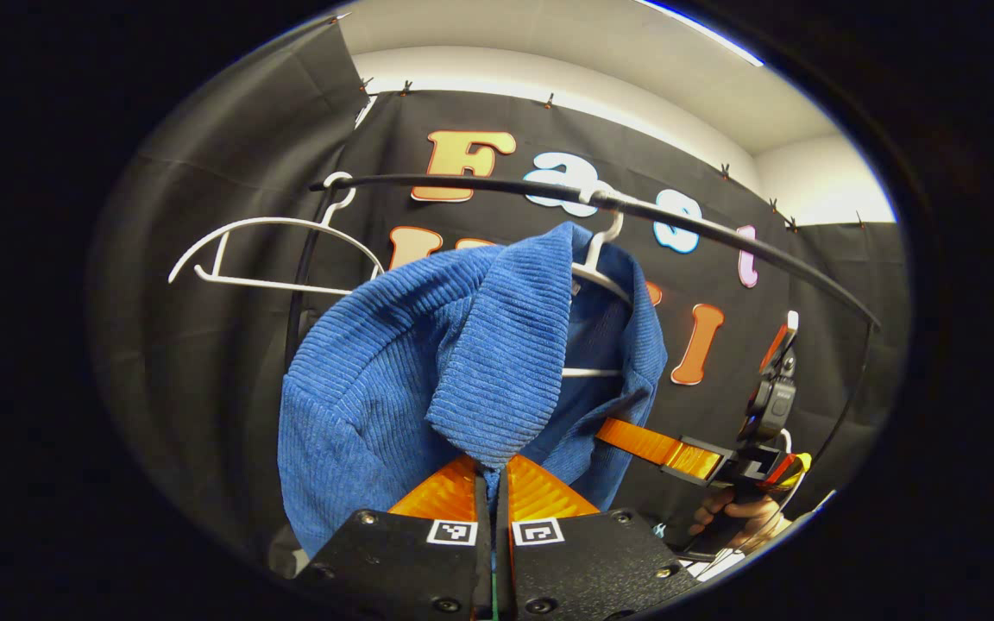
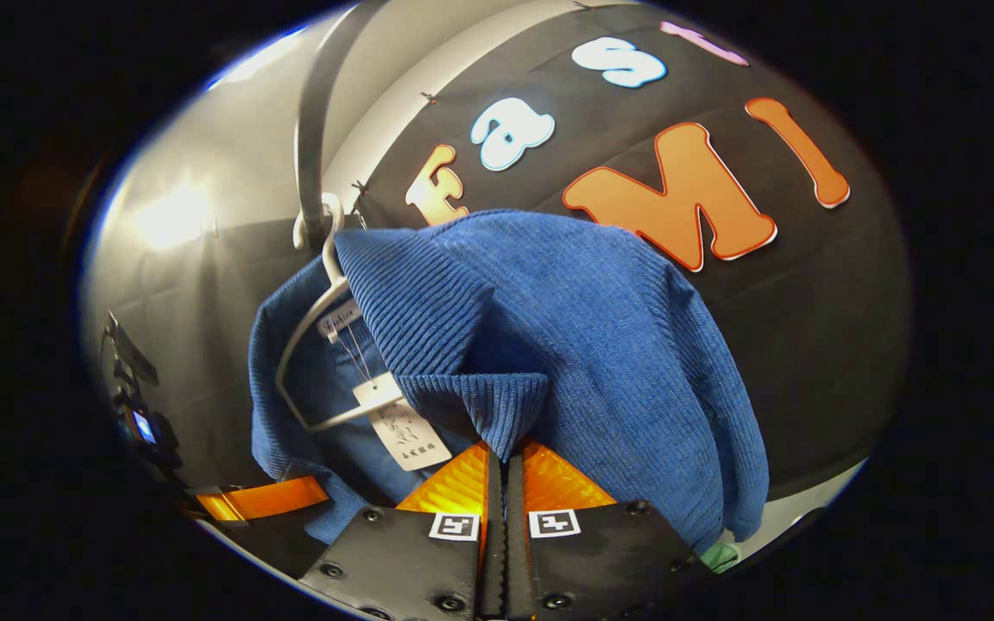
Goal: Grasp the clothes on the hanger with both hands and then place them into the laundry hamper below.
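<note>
One blue corduroy garment [image 1: 462,362] draped over one white hanger [image 1: 602,259], itself hooked on one black curved rail [image 1: 721,233]; a second white hanger [image 1: 277,254], bare, on the same rail toward the left of the left gripper view. Two grippers counted, one per hand. Left gripper [image 1: 493,483] at the bottom of the left gripper view, fingers drawn together with a fold of the blue fabric pinched between them at the lower point of the turned-over collar. Right gripper [image 2: 501,470] at the bottom of the right gripper view, fingers likewise closed together on a hanging fold of the same garment [image 2: 549,345]. Right gripper also seen farther off in the left gripper view [image 1: 626,440], reaching in from the right against the garment's far edge, with one hand [image 1: 743,517] around its handle. One finger of the left gripper seen low at the left of the right gripper view [image 2: 264,498], beside the garment's hem. In the right gripper view, white hanger [image 2: 307,345] exposed inside the open neck, its hook over the rail [image 2: 316,121]. One sewn neck label [image 2: 342,321] and one paper swing tag [image 2: 406,431] on a thread, both inside the collar. Garment hanging free in front of the black cloth wall, off the floor, held up by the hanger and by both grippers.
</note>
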A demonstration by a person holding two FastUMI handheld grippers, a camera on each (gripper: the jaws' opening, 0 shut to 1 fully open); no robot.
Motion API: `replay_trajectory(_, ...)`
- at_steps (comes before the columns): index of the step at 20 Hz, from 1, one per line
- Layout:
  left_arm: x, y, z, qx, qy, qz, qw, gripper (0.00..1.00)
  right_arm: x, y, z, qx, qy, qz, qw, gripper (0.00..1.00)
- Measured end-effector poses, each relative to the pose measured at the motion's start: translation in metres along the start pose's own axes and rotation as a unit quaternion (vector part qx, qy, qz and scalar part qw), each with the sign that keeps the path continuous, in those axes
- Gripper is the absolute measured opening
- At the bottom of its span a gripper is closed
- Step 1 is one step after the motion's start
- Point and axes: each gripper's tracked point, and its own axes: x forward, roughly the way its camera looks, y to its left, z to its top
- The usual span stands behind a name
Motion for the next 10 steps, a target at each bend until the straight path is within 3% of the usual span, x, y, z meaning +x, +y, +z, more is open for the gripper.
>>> replay_trajectory(3, -0.015, 0.001, 0.022, 0.005, -0.018, 0.005, 1.0, 0.02, -0.012, 0.009, 0.018, 0.071, -0.003, 0.05, 0.996, 0.08)
replay_trajectory(7, -0.031, 0.005, 0.044, 0.004, -0.032, 0.007, 0.999, 0.04, -0.027, 0.016, 0.054, 0.162, -0.029, 0.109, 0.98, 0.08)
replay_trajectory(10, -0.04, 0.014, 0.054, -0.01, -0.038, 0.005, 0.999, 0.0, -0.031, 0.018, 0.072, 0.196, -0.041, 0.133, 0.971, 0.07)
